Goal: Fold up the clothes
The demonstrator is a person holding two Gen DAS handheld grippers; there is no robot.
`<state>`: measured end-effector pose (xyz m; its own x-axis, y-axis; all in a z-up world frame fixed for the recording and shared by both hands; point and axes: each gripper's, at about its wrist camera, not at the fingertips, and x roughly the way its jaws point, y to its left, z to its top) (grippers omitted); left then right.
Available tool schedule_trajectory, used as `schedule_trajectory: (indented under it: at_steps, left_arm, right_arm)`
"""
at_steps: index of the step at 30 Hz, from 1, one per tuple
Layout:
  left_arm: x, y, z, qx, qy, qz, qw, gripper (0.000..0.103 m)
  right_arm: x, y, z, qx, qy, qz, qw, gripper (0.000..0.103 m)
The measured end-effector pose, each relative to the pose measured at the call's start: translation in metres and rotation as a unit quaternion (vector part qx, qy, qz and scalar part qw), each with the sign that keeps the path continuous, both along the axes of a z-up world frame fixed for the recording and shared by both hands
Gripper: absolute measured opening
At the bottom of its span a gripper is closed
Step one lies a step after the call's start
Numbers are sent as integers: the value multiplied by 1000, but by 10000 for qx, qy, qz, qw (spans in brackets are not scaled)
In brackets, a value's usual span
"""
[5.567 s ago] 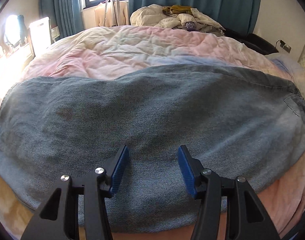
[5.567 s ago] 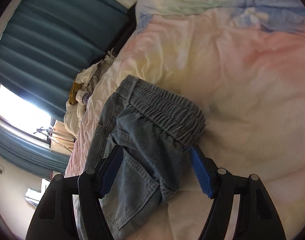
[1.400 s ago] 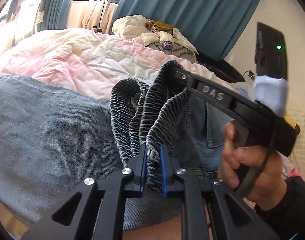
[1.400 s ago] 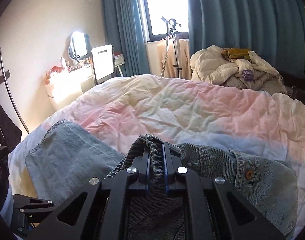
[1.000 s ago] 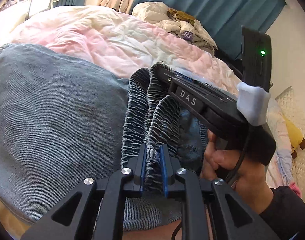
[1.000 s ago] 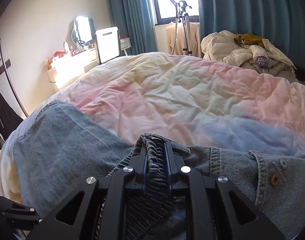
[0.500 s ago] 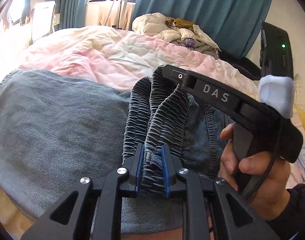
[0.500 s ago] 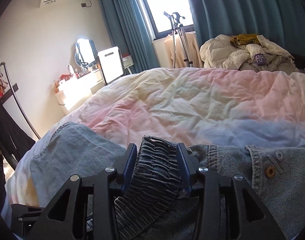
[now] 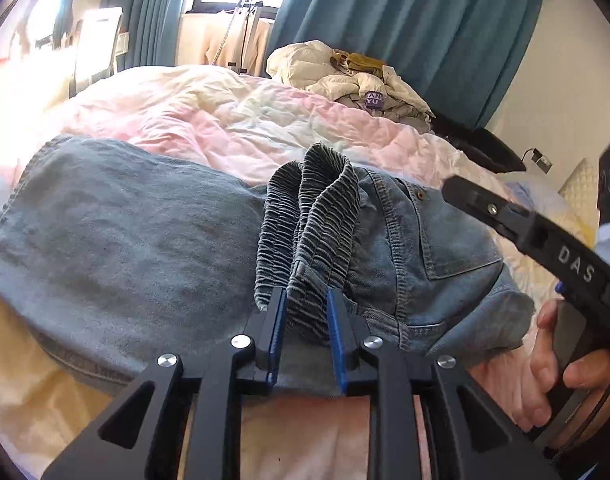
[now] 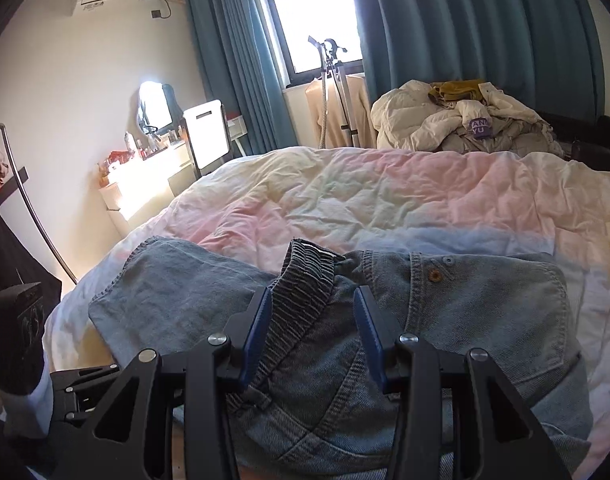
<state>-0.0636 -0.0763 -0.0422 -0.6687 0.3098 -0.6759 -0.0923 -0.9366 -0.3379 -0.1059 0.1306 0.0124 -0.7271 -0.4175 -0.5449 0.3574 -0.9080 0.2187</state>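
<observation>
Light blue denim jeans [image 9: 125,248] lie folded across the pastel quilt, the gathered elastic waistband [image 9: 309,220] doubled over onto the legs. In the left wrist view, my left gripper [image 9: 305,320] has its blue pads against the near end of the waistband, and its jaws are opening. The right gripper [image 10: 313,320] stands open above the same waistband [image 10: 305,280]; the fabric lies loose between its pads and is not pinched. The left wrist view also shows the right gripper's black finger [image 9: 489,210] lifted clear at the right, held by a hand [image 9: 545,360].
The quilt [image 10: 385,200] covers the bed beyond the jeans. A heap of pale clothes [image 10: 457,124] sits at the far side by the teal curtains. A dresser with a mirror [image 10: 153,108] and a rack rail [image 10: 29,208] are on the left.
The right gripper let go of the waistband, opened wide and drew back and upward. The left gripper's pads have spread slightly with the waistband still between them, and it has pulled back a little.
</observation>
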Motion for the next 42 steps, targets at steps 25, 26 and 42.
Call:
schedule_trajectory:
  at_steps: [25,26,42]
  left_arm:
    - [32,-194,-51,2611,-1157,3266,9010,59]
    - [30,-193,-54,2725,-1128,3207,9001,59]
    - [5,-202,-88,3049,-1457,3516,8730,58]
  right_arm:
    - [81,128,12,-1577,-1311,-670,9765,43]
    - [80,134,12,-1592,-1326,-753,9754,43]
    - [54,145,-29,-1382,-1894,-1396,9620,43]
